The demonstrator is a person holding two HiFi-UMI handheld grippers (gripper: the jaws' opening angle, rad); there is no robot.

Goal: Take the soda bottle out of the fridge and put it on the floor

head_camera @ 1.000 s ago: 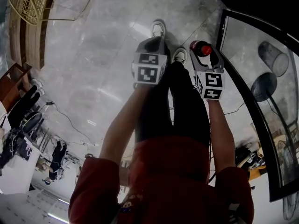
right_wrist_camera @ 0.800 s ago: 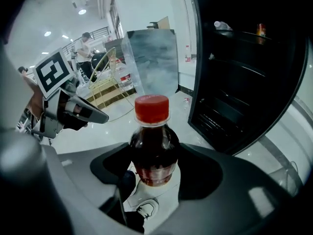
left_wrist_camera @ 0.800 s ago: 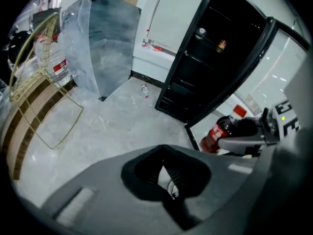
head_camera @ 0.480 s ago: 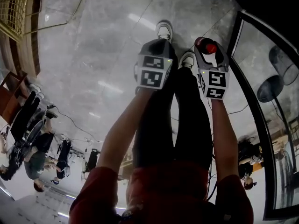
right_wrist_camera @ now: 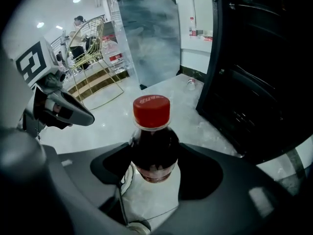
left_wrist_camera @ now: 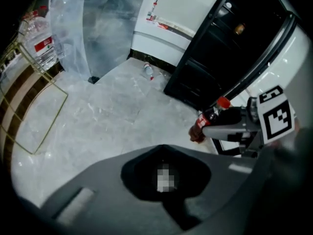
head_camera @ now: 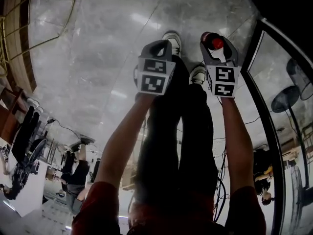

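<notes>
The soda bottle (right_wrist_camera: 152, 146), dark-filled, smooth and rounded with a ribbed red cap (right_wrist_camera: 151, 110), is held clear of the floor (head_camera: 93, 58) between the fingers (right_wrist_camera: 220, 180) of the right gripper (right_wrist_camera: 154, 163), which are closed on its shoulder just below the neck. Pale floor is seen directly under it. Just to the right of the bottle stands the dark open front of the fridge (right_wrist_camera: 244, 82), and the black-framed glass door (head_camera: 291, 99) is seen along the right edge of the head view. To the left and farther off, a wide stretch of glossy, grey-veined stone floor lies open, bounded at the far left by a gold wire rack (left_wrist_camera: 29, 106); a small bottle (left_wrist_camera: 149, 71) lies on its side near the far wall. The left gripper (left_wrist_camera: 162, 151) is held level with the right one and just to its left, its matte grey fingers brought together with nothing between them. Both forearms are stretched straight out and down, side by side, above the person's shoes (head_camera: 172, 37).
</notes>
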